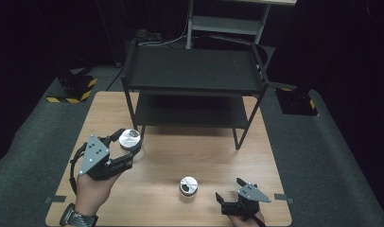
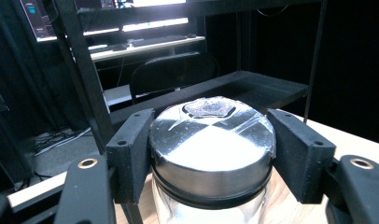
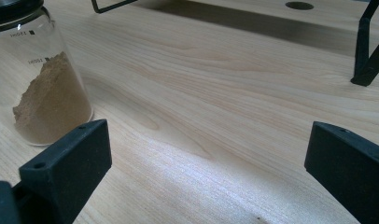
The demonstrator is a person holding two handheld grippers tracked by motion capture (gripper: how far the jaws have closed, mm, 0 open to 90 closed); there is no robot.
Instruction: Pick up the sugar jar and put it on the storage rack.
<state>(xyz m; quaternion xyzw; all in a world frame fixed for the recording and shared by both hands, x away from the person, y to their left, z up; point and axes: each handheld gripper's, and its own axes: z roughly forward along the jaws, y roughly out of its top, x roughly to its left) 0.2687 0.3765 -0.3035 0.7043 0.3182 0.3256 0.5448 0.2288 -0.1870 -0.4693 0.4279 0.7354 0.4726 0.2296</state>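
Left gripper (image 1: 124, 147) clamped on the metal lid of a glass jar (image 1: 130, 140) at the left part of the wooden tabletop (image 1: 180, 156), just in front of the left leg of the black two-tier shelf rack (image 1: 195, 71). Black pads (image 2: 131, 151) pressed against both sides of the lid in the left gripper view (lid shiny, with a dark patch at its top centre). Jar base hidden from the high view; contact with the tabletop impossible to tell.

Right gripper (image 1: 229, 188) low at the near right edge of the tabletop, jaws spread wide, nothing between them but bare wood. Second jar (image 1: 188, 186) upright near the tabletop's near centre, just left of that gripper and clear of it; tan powder (image 3: 52, 105) heaped inside, slanted (seen through the glass in the right gripper view).
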